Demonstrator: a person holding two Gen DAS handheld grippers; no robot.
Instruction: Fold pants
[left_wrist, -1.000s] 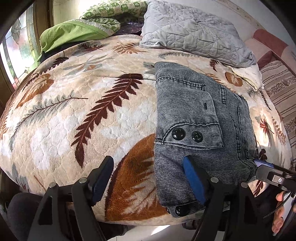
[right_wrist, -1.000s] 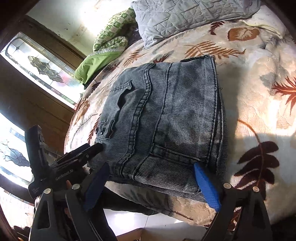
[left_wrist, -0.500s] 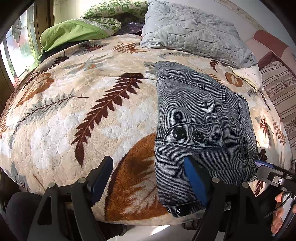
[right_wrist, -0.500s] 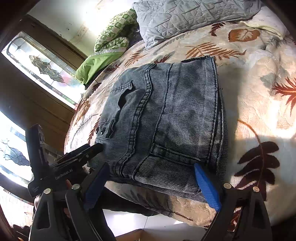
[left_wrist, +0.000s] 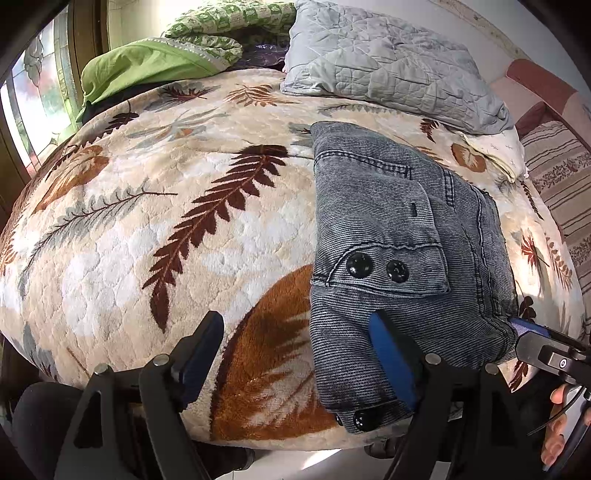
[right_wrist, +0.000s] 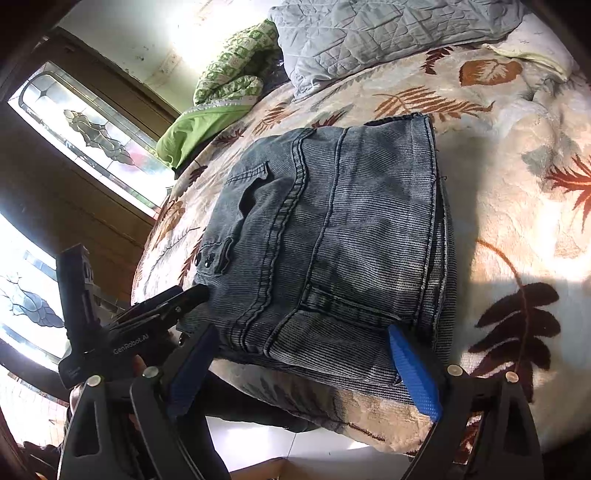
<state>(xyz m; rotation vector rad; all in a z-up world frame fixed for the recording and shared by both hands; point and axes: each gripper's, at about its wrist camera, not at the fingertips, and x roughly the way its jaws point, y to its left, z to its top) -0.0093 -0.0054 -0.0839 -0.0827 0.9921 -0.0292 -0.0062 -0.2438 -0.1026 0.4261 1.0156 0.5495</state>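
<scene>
Your left gripper (left_wrist: 295, 354) is spread wide with nothing between its pads; the left pad hangs over bare blanket (left_wrist: 155, 236) and the right pad sits at the near left corner of the folded grey corduroy pants (left_wrist: 399, 229). The right gripper (right_wrist: 303, 365) is spread too, straddling the near edge of the bundle, its right pad touching or just short of the near right corner, hard to say which.

The pants already look like a compact stack near the front edge of the bed, so I'd guess you're at the last tidy-up or one more fold. If you fold again, slide both lower pads under all the layers before you close, or you'll only peel up the top one. Lift both corners evenly, carry them away from you and lay them flush with the far edge.

Left view gets you the snap buttons (left_wrist: 376, 267) and pocket flap, right ahead of the right pad. Right view gets you the stacked layer edges down the bundle's right side, plus the left gripper (right_wrist: 184, 299) poking in at the near left corner.
</scene>
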